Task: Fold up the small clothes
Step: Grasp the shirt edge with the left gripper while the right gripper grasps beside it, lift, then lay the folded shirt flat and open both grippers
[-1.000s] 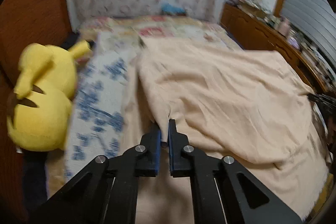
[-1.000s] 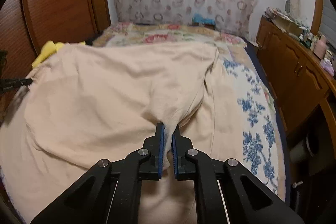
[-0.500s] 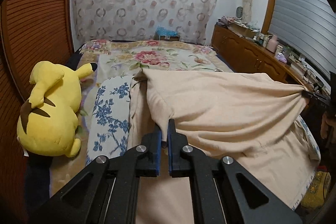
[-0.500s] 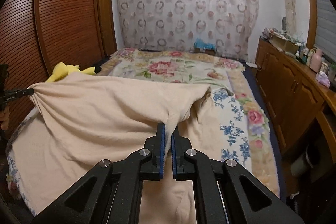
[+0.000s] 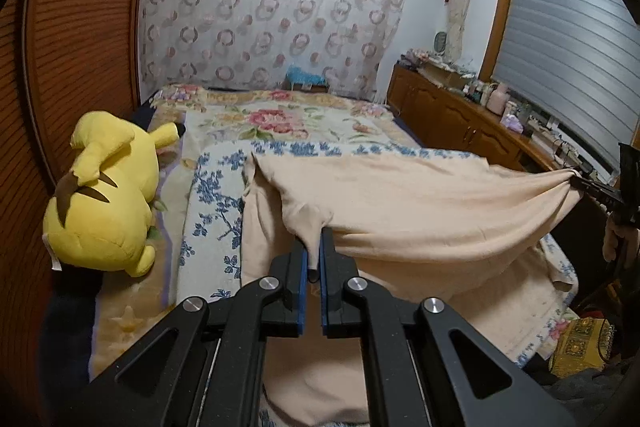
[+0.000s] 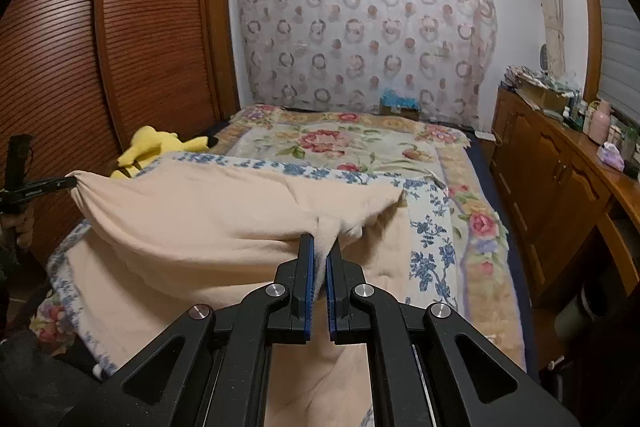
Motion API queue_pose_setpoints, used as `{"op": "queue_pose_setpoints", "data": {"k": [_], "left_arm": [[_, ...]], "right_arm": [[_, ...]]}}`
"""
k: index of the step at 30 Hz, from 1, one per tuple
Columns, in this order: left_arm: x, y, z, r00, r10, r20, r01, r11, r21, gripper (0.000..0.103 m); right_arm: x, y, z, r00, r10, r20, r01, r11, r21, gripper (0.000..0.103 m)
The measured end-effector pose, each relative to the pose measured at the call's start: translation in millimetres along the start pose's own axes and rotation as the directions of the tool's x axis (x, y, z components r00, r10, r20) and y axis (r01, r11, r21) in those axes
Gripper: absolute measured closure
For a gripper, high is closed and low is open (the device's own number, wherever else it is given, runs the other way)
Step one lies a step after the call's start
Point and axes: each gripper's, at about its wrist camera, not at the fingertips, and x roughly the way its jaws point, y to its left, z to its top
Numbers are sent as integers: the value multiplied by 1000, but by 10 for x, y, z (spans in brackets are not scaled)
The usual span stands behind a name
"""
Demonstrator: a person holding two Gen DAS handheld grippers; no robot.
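A large beige cloth [image 5: 420,203] lies over the bed, and its near edge is lifted and stretched between both grippers. My left gripper [image 5: 314,241] is shut on one bunched corner of it. In the left wrist view the right gripper [image 5: 580,181] pinches the other corner at far right, held by a hand. My right gripper [image 6: 320,245] is shut on that corner of the beige cloth [image 6: 200,211]. In the right wrist view the left gripper [image 6: 68,182] shows at far left. The rest of the cloth hangs down onto the bed.
A blue-flowered blanket [image 5: 208,195] lies under the cloth on a rose-patterned bedspread [image 5: 288,123]. A yellow plush toy [image 5: 104,195] rests by the louvred wardrobe [image 6: 80,67]. A wooden sideboard [image 6: 560,179] with clutter lines the other side of the bed.
Both grippers have risen and drawn back from the bed with their corners. The held edge has come up and tightened into a straight line between them.
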Motion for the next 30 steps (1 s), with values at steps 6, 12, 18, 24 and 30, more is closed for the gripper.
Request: {"op": "queue_pose_setpoints", "data": {"k": [6, 12, 18, 24, 30], "left_arm": [[-287, -40, -66, 1000, 19, 5, -19, 1000, 18, 97], [12, 22, -373, 994, 39, -107, -38, 999, 14, 97], [136, -54, -579, 985, 53, -163, -48, 998, 37, 97], [58, -71, -580, 985, 100, -142, -94, 995, 43, 90], [35, -91, -547, 985, 128, -120, -121, 991, 64, 78]], "right_arm": [[-281, 54, -66, 1000, -2, -9, 2, 999, -42, 98], [-133, -16, -383, 995, 3, -100, -5, 1000, -23, 98], [123, -19, -622, 984, -15, -177, 15, 1000, -3, 98], [275, 7, -475, 982, -48, -185, 43, 999, -28, 92], [226, 126, -377, 987, -69, -142, 60, 996, -66, 76]]}}
